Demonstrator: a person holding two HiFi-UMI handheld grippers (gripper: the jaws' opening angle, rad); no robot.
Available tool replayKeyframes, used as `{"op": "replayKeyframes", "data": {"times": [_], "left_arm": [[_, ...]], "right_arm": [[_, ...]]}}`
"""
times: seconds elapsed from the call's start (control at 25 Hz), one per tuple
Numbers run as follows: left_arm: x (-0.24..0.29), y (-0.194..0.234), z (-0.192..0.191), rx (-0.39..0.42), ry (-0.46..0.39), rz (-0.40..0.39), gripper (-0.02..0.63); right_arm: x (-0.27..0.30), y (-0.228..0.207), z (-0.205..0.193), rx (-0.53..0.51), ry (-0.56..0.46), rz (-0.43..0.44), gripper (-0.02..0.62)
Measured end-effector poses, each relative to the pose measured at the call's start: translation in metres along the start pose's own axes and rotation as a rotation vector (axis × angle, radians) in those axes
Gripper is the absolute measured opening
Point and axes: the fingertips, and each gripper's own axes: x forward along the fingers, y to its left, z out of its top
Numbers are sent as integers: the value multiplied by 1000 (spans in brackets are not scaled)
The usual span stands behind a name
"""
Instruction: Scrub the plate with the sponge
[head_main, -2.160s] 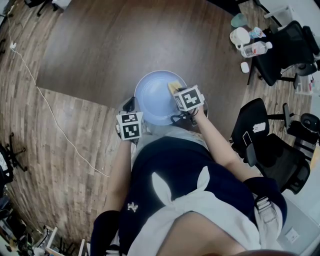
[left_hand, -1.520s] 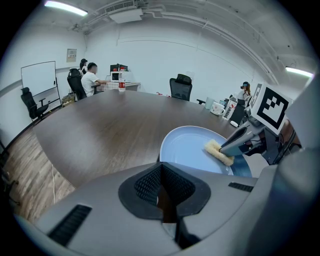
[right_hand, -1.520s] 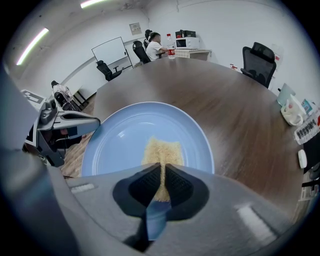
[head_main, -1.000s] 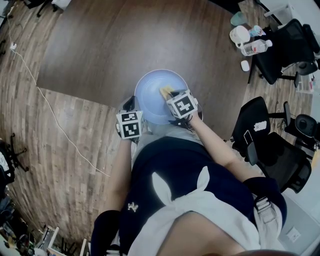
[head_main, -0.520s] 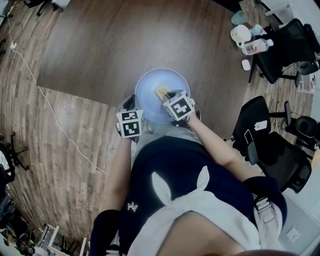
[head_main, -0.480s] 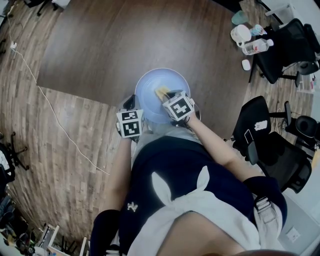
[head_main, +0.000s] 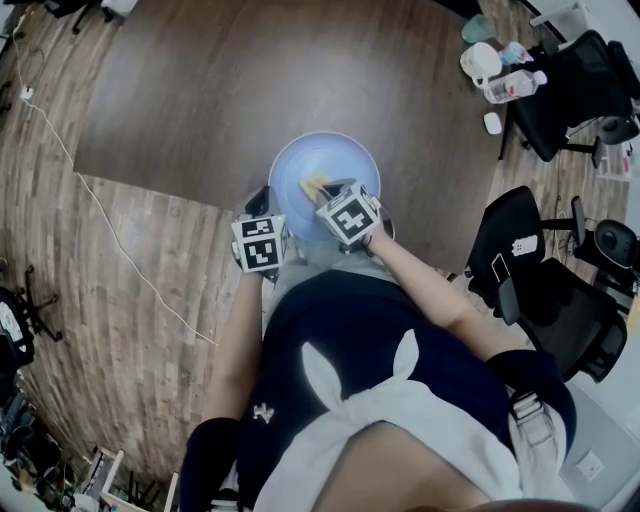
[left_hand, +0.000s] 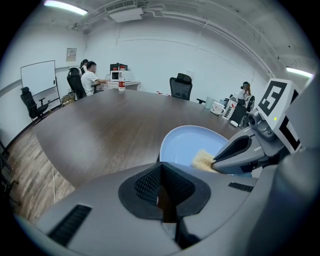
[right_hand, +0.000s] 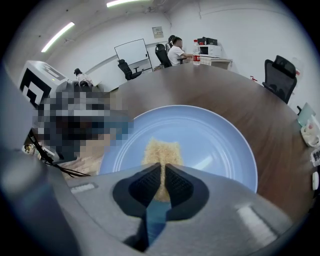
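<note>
"Where's the sponge (right_hand: 162, 150)?"

"In my right claw (right_hand: 162, 175). The jaws are clamped on its near end, and the free end lies flat on the plate (right_hand: 215, 135), a little left of the middle. The plate sits on the surface (head_main: 200, 100), close to the near edge and right in front of me."

"And your other claw?"

"My left claw (left_hand: 162, 192) is drawn narrow, and I can't make out anything between its jaws. It sits just beside the plate's near-left rim (whether it touches the rim, I can't tell)."

"So how do you scrub it well?"

"By my judgement, I press down just enough for the sponge to flatten, then work in overlapping circles from the middle out to the rim. The far and right parts need covering too, since the sponge isn't there now. I hold the right claw tilted so only the sponge rubs and the jaw tips stay off the plate."

"What could spoil it?"

"The plate looks smooth and light, so a hard stroke may push it across the surface. I think the left claw should brace the rim against each stroke. My grip on the sponge is narrow, so a sideways drag could twist it loose. Short strokes in line with the jaws seem safer."
</note>
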Motion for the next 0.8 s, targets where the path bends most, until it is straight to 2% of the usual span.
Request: {"op": "replayKeyframes", "data": {"times": [0.8], "left_arm": [[-1, 1, 0, -21, 0, -8, 6]], "right_arm": [[9, 43, 9, 2, -19, 89, 25]]}}
